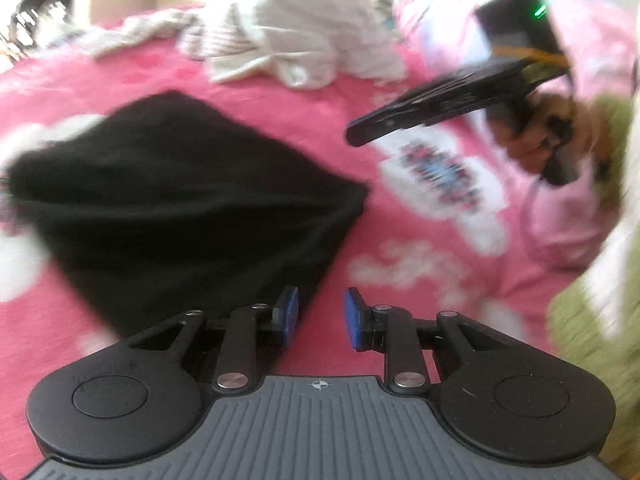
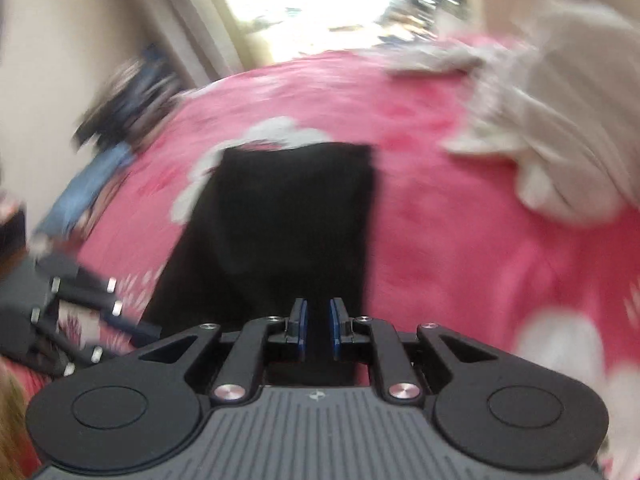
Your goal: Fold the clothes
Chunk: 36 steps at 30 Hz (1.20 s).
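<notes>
hovering low: the left gripper (image 1: 321, 318) hangs over the pink bedspread (image 1: 400, 240), blue pads (image 1: 354, 316) set well apart with nothing between them.
near edge: the black garment's (image 1: 180, 208) closest hem runs just past the left pad, and its pointed corner ends toward the right, mid-bed.
right gripper: in its own view the right gripper (image 2: 318, 330) sits over the near end of the black garment (image 2: 280, 232), pads parted by a narrow slot; dark cloth shows behind that slot, and i cannot tell whether any of it is pinched.
from the left view: the right gripper (image 1: 360, 136) is up in the air, well clear of the black cloth, held in a hand (image 1: 532, 140) with a green sleeve (image 1: 588, 320) at the frame's right edge. its fingers look pressed close from this side.
garment shape: folded flat, a tidy dark rectangle with straight long sides and a square far end in the right wrist view.
open room: bare pink spread with white flower prints lies to the right of the garment and between it and the far pile.
far side: a heap of pale clothes (image 1: 288, 40) lies crumpled, well apart from the black piece.
left margin: blue fabric (image 2: 88, 188) drapes off the bed's edge, blurred.
background: a bright window (image 2: 320, 0) washes out the far wall.
</notes>
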Each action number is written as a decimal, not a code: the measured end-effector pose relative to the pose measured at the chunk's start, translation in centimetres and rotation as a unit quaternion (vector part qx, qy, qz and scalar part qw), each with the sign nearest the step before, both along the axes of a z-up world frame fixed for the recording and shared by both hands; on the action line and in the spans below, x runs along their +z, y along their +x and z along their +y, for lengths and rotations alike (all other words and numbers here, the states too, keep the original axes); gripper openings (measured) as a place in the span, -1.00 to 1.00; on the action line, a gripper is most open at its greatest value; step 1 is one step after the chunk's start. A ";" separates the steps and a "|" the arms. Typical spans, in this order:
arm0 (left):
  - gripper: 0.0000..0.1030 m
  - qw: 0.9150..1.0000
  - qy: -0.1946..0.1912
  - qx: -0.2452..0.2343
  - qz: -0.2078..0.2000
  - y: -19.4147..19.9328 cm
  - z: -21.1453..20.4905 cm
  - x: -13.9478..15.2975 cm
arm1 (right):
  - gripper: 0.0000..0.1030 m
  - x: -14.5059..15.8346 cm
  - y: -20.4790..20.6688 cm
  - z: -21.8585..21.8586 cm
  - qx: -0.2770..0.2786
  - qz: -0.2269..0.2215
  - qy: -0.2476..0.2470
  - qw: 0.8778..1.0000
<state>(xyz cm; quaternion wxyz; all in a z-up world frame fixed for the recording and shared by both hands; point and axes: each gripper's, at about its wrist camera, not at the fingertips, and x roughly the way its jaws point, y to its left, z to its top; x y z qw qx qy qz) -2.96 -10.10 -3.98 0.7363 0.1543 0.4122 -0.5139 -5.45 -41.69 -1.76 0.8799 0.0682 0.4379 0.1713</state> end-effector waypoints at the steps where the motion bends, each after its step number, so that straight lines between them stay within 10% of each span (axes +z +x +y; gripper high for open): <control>1: -0.52 1.000 0.011 0.002 -0.016 -0.2 0.4 -0.2 | -0.73 -0.5 0.0 1.1 0.017 -0.002 -0.018 1.000; 5: -0.52 0.997 0.063 -0.018 -0.038 -1.2 1.4 -2.0 | -0.81 -3.8 0.0 3.3 0.042 0.036 -0.103 0.993; 17: -0.48 0.997 -0.018 0.070 0.002 1.2 4.0 -0.8 | -0.73 -0.9 -0.7 3.2 -0.008 -0.032 -0.082 0.996; 22: -0.44 0.995 0.003 0.094 0.028 1.8 3.6 -2.7 | -0.81 -3.8 -0.1 2.1 -0.024 0.038 -0.101 0.994; 29: -0.26 0.995 0.008 0.097 0.024 1.1 3.5 -2.6 | -0.57 0.3 6.1 0.7 -0.072 -0.035 -0.068 0.994; 36: -0.26 0.994 0.011 0.103 0.020 1.0 3.7 -2.6 | -0.44 -2.2 12.7 0.5 -0.081 -0.025 -0.036 0.996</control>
